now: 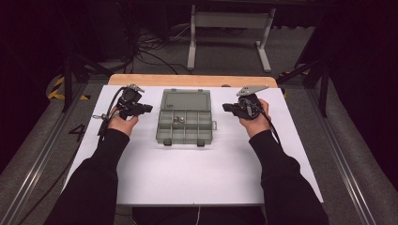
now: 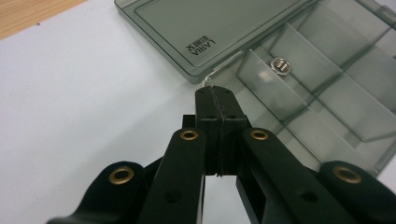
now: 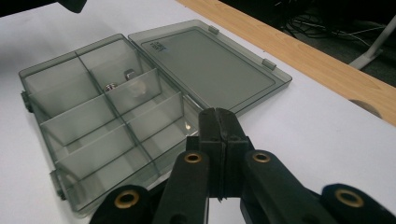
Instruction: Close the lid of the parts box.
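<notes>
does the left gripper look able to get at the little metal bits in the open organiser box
Probably yes. The organiser box lies open, its lid flat behind it, so the metal bits sit uncovered in a middle compartment. The left gripper is beside the box, nothing between, but its jaws are shut and the dividers are close.

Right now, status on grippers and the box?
Left gripper and right gripper shut, empty, flanking the box. Lid open flat. Small metal parts in one compartment. Nothing in the way.

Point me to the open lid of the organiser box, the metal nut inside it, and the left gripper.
lid [image 1: 185,100]: high view, middle of the flat panel.
metal nut [image 2: 281,65]: left gripper view, its top face.
left gripper [image 1: 149,108]: high view, at its shut jaw tips.
</notes>
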The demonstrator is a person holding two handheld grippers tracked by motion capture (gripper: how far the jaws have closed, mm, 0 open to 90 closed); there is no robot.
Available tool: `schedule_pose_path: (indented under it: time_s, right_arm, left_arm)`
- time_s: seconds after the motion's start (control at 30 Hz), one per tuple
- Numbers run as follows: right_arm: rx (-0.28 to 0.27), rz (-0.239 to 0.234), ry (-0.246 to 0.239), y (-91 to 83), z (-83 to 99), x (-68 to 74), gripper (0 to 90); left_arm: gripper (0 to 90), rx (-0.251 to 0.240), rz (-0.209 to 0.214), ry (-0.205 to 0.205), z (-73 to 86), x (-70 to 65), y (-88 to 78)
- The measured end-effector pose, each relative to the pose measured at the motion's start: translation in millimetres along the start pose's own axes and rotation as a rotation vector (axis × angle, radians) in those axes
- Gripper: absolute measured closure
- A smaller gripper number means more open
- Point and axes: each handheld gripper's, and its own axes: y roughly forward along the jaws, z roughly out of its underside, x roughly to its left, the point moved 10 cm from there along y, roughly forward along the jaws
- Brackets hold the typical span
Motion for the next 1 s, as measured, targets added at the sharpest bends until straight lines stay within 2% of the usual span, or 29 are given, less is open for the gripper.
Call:
schedule_pose_path:
  time_s: [0.2,0.3,0.5,0.57,0.6,0.77,0.93,1.0]
  right_arm:
    - [0.033,0.001,0.028,16.1,5.6,-9.6,90.0]
    - [0.043,0.004,0.028,24.1,3.6,-13.8,90.0]
    - [0.068,-0.001,0.03,37.4,5.9,-16.1,90.0]
    - [0.081,-0.002,0.03,42.8,7.6,-17.9,90.0]
    - [0.085,-0.005,0.032,44.6,8.3,-18.6,90.0]
    - [0.1,-0.014,0.048,53.9,12.7,-22.6,90.0]
    - [0.115,-0.013,0.049,60.5,17.9,-26.6,90.0]
    - [0.12,-0.013,0.055,62.6,20.1,-28.2,90.0]
  left_arm:
    - [90.0,0.022,-0.006,0.001,-1.1,4.8,14.3]
    - [90.0,0.037,-0.005,-0.024,0.6,10.6,22.1]
    - [90.0,0.051,-0.005,-0.045,-0.3,18.1,30.0]
    - [90.0,0.059,-0.009,-0.039,-0.6,20.4,32.7]
    - [90.0,0.064,-0.007,-0.05,-0.5,20.6,35.4]
    - [90.0,0.077,-0.007,-0.041,-0.3,22.9,42.0]
    - [90.0,0.087,0.002,-0.068,0.9,23.2,50.7]
    - [90.0,0.095,0.003,-0.066,1.9,23.1,53.8]
